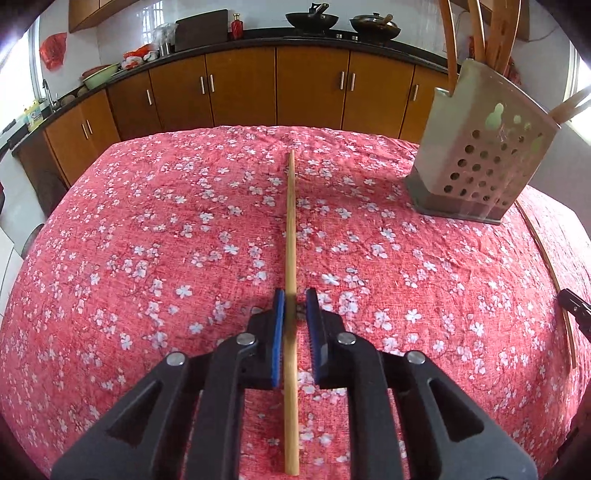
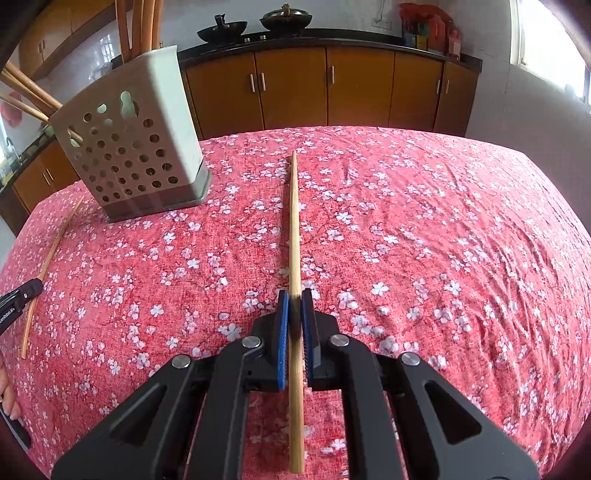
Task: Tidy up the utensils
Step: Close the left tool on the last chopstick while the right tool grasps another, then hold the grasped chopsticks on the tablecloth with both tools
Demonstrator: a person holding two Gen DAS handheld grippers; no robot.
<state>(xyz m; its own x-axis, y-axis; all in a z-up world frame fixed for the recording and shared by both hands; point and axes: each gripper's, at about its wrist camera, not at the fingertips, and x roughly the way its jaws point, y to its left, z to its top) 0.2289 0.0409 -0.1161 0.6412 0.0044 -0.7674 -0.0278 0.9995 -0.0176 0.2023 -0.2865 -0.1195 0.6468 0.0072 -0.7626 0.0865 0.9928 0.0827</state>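
Observation:
My left gripper [image 1: 294, 295] straddles a wooden chopstick [image 1: 291, 236] that lies lengthwise on the red floral tablecloth [image 1: 147, 221]. Its blue pads stand a little apart from the stick. My right gripper [image 2: 294, 295] has its blue pads tight on another wooden chopstick [image 2: 294, 229] that points away from me. A perforated grey utensil holder [image 1: 484, 155] with several wooden utensils stands at the far right in the left wrist view, and the holder [image 2: 136, 147] is at the far left in the right wrist view.
Each view shows the other gripper's tip at its edge, the right gripper's tip [image 1: 576, 310] and the left gripper's tip [image 2: 18, 299], beside the other chopstick. Brown kitchen cabinets [image 1: 240, 85] and a dark counter with woks [image 1: 312, 18] lie beyond the table.

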